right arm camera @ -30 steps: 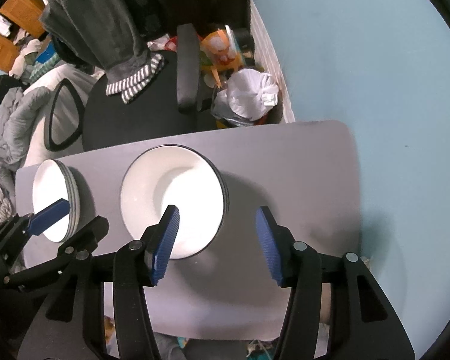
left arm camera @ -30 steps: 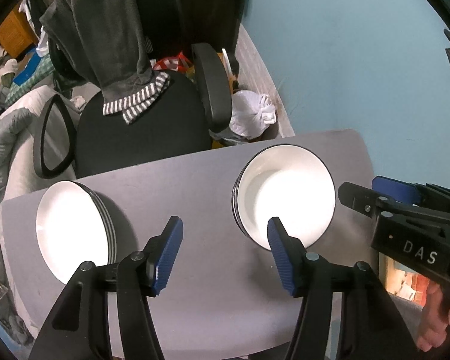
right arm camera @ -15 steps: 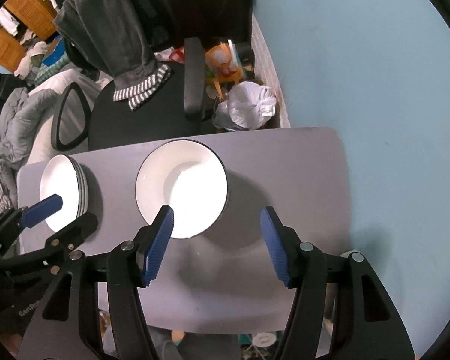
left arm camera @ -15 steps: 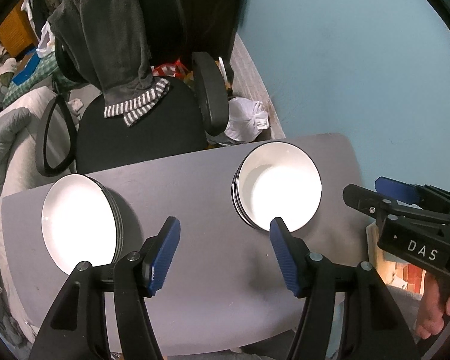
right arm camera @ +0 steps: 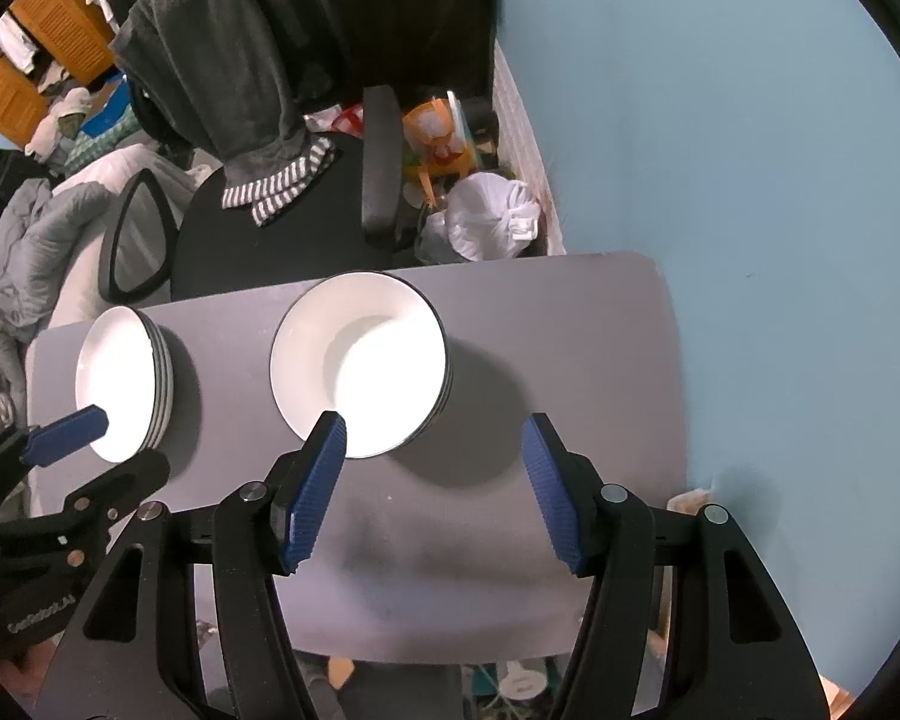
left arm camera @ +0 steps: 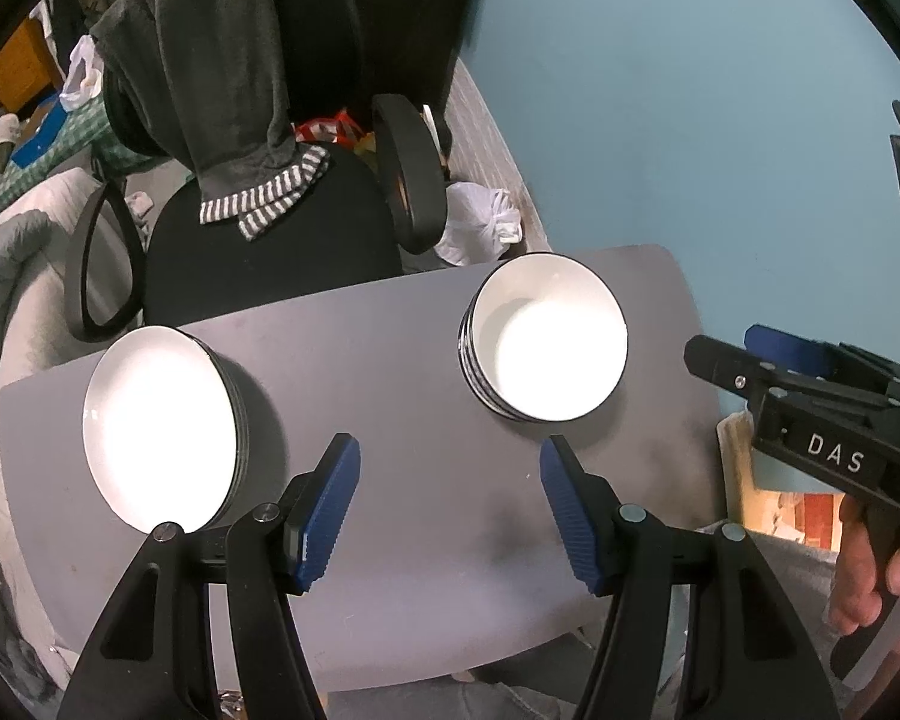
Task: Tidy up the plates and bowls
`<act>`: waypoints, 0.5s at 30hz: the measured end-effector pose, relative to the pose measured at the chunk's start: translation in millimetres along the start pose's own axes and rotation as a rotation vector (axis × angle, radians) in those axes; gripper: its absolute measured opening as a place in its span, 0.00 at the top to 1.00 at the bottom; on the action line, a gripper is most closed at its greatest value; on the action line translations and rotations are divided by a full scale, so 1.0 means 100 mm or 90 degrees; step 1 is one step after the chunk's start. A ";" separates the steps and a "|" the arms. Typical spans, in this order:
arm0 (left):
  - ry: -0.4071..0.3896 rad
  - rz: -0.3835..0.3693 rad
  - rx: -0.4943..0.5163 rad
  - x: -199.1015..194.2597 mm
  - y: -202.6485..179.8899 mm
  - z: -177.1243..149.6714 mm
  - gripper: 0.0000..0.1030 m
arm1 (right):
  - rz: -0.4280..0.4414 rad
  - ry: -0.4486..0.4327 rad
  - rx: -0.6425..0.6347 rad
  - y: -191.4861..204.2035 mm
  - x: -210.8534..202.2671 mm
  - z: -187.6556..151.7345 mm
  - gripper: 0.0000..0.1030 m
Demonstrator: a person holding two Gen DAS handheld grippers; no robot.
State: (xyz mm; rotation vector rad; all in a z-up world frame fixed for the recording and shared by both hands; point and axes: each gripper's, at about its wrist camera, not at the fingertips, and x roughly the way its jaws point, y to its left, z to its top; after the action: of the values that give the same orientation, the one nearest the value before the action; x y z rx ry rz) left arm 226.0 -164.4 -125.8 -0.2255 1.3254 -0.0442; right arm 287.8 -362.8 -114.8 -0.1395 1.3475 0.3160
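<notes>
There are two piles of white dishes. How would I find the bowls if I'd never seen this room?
Look at the gray table standing against the light blue wall, with a black office chair behind it. Two white piles sit on it; the bowls are the pile nearer the blue wall. They are deeper, with a thin black rim, while the plates near the other end are flatter.

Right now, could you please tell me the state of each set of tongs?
Left tongs: open, holding nothing.
Right tongs: open, holding nothing.
</notes>
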 end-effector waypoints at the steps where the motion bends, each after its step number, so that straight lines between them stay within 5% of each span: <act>1: 0.001 0.001 0.000 0.00 0.00 -0.01 0.38 | -0.002 -0.003 -0.003 0.01 -0.01 0.00 0.40; 15: 0.019 -0.009 -0.005 0.05 -0.01 0.00 0.38 | 0.004 0.003 -0.002 -0.04 0.03 -0.04 0.40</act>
State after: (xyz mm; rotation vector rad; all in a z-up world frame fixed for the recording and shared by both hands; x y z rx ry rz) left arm 227.5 -166.7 -130.4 -0.2417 1.3541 -0.0538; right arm 285.9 -366.9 -119.1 -0.1379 1.3523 0.3231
